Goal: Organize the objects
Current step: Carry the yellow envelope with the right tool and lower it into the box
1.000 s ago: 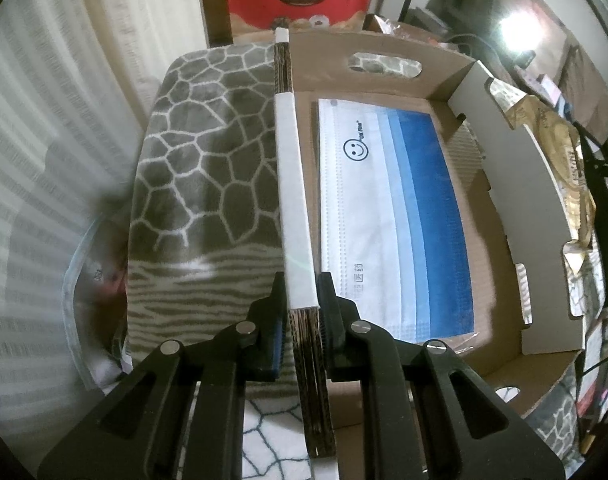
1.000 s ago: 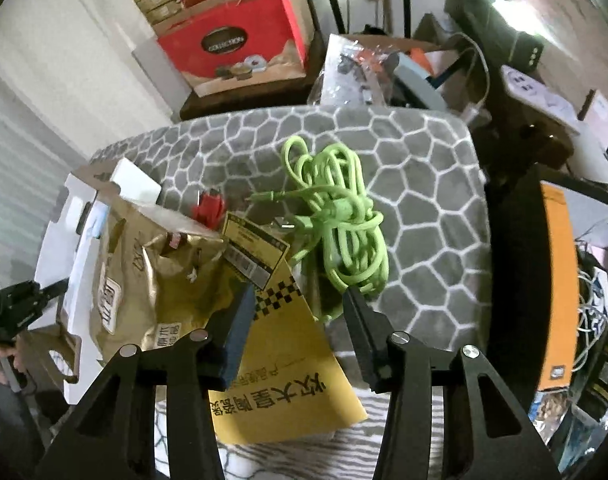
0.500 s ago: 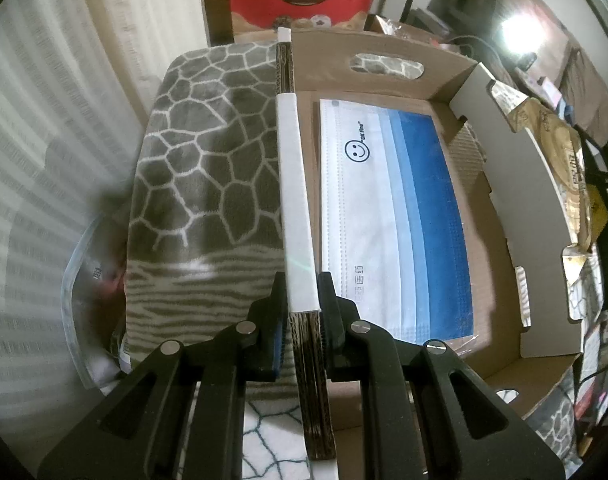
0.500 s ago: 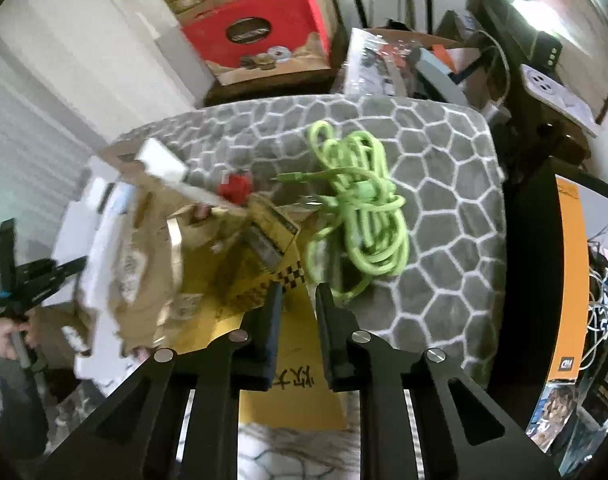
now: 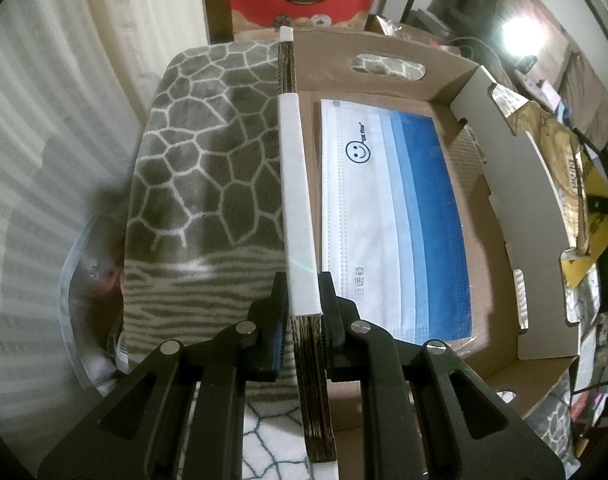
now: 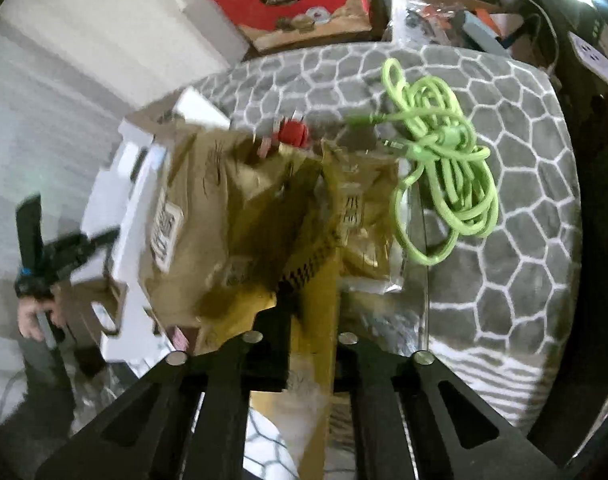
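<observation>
- At the bottom centre of the left wrist view, the left claw (image 5: 304, 312) is clenched on the near wall of the cardboard box (image 5: 384, 58), one finger outside it and one inside (a steadying hold, by my reading).
- That gripped wall carries a white strip (image 5: 297, 200) along its top edge and runs straight away from the claw toward the upper middle of the frame.
- Just right of the wall, a pack of face masks (image 5: 392, 216) lies flat on the box floor, its long side parallel to the wall.
- At the bottom centre of the right wrist view, the right claw (image 6: 310, 320) is closed on the lower edge of a yellow-and-gold pouch (image 6: 263, 208), which is blurred.
- The pouch spreads up and to the left from that claw, and its far side overlaps the white outer wall of the box at mid-left; so the box lies left of the right claw, and the carry should go that way.
- The right claw alone has the pouch, and the long wall it must clear runs across its path.
- To the upper right, a green cable (image 6: 444, 168) lies coiled on the grey patterned blanket (image 6: 524, 200), apart from both claws.
</observation>
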